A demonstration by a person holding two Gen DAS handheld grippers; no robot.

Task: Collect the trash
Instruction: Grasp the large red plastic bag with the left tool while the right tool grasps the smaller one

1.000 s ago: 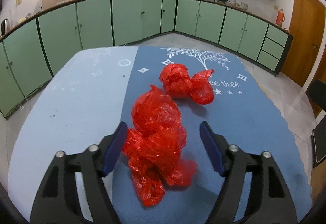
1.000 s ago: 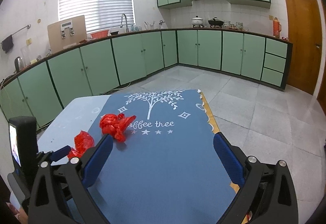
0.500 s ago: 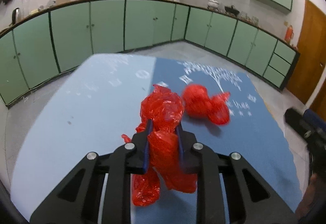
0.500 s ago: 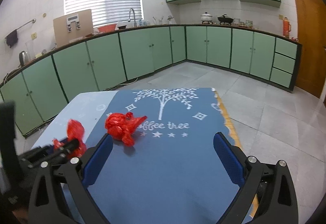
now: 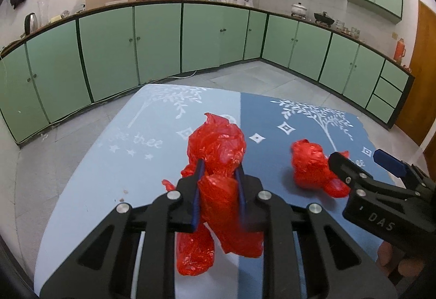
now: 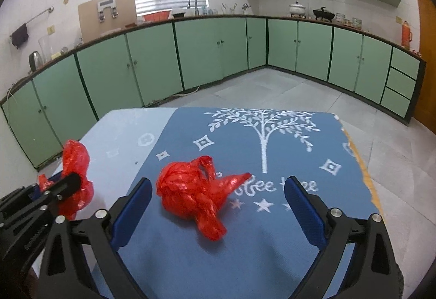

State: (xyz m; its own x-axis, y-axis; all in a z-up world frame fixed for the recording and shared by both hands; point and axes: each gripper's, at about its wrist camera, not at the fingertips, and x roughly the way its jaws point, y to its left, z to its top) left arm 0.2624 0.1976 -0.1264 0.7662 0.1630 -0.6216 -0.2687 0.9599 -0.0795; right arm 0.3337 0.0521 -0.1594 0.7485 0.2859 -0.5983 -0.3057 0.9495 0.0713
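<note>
A crumpled red plastic bag point(image 5: 218, 143) is pinched between the blue pads of my left gripper point(image 5: 219, 171), which is shut on it and holds it a little above the tablecloth point(image 5: 95, 176). Its loose ends hang below the fingers. A second knotted red bag point(image 6: 188, 192) lies on the dark blue half of the cloth point(image 6: 272, 231). My right gripper point(image 6: 218, 184) stands open around it, the bag nearer the left finger, with no pad touching. In the right wrist view the left gripper point(image 6: 68, 182) and its held bag point(image 6: 75, 160) show at the left. The left wrist view shows the second bag point(image 5: 310, 165) and right gripper point(image 5: 357, 160).
The table has a two-tone blue cloth with white tree prints; its right edge point(image 6: 359, 162) drops to a tiled floor. Green cabinets point(image 6: 204, 54) run along the back walls, far from the table. A hand point(image 5: 392, 258) holds the right gripper.
My left gripper closed on the nearer red bag and raised it off the cloth. My right gripper moved left and forward until its open fingers stand on both sides of the second bag.
</note>
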